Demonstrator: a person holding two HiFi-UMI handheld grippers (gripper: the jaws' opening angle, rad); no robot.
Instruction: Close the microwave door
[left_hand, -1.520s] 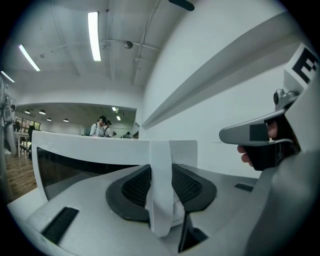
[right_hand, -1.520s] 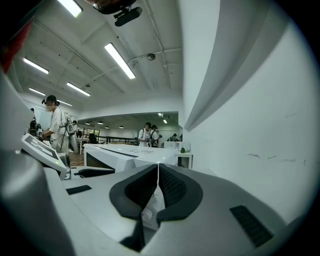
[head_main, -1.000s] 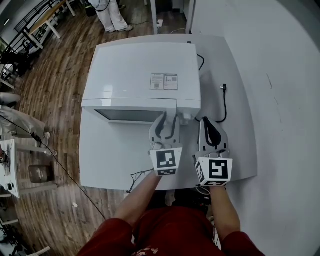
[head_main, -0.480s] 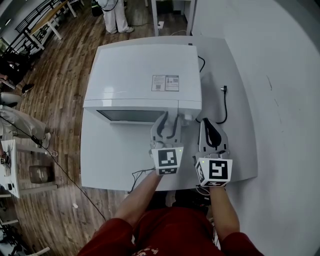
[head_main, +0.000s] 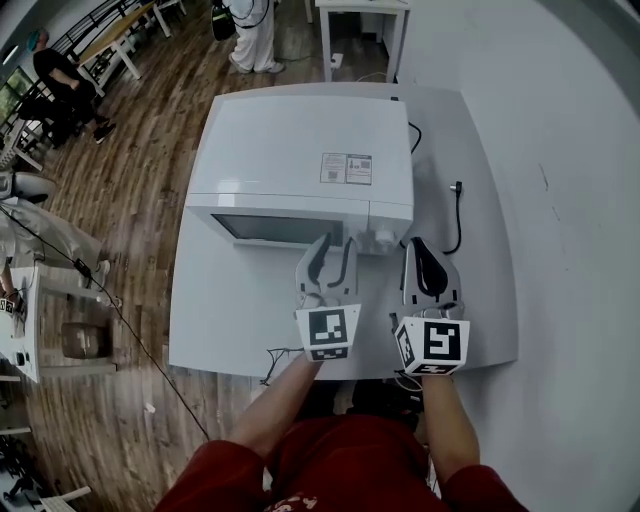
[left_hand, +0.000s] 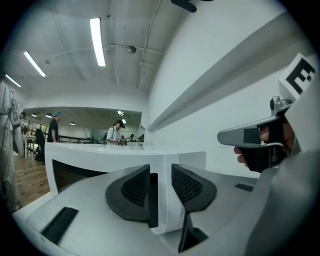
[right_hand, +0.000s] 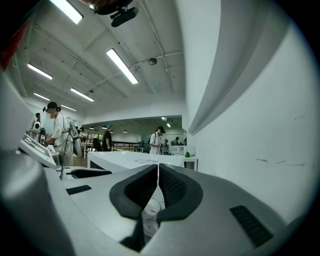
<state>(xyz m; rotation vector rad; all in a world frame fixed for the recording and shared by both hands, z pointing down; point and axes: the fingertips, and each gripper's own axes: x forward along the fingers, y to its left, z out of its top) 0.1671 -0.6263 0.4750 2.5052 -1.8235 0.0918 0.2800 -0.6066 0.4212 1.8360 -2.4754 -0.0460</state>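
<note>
The white microwave (head_main: 300, 160) stands on the table with its dark-windowed door (head_main: 285, 228) flat against its front, facing me. My left gripper (head_main: 331, 247) points level at the seam between the door and the control panel. Its jaws are open and nothing is between the pads. In the left gripper view the gripper (left_hand: 160, 192) frames the microwave's (left_hand: 100, 160) front corner. My right gripper (head_main: 421, 245) hovers beside the microwave's right front corner. In the right gripper view its (right_hand: 158, 182) pads meet, shut on nothing, with the microwave's knobs (right_hand: 149, 216) below.
The white table (head_main: 220, 330) carries a black power cable with its plug (head_main: 455, 200) to the right of the microwave. A thin wire (head_main: 275, 358) hangs at the front edge. A white wall (head_main: 560, 200) is close on the right. People stand far off on the wooden floor.
The left gripper has drifted slightly up and back from the microwave's front, still open. The right gripper has risen a little. The head view has shifted. The door looks the same.
</note>
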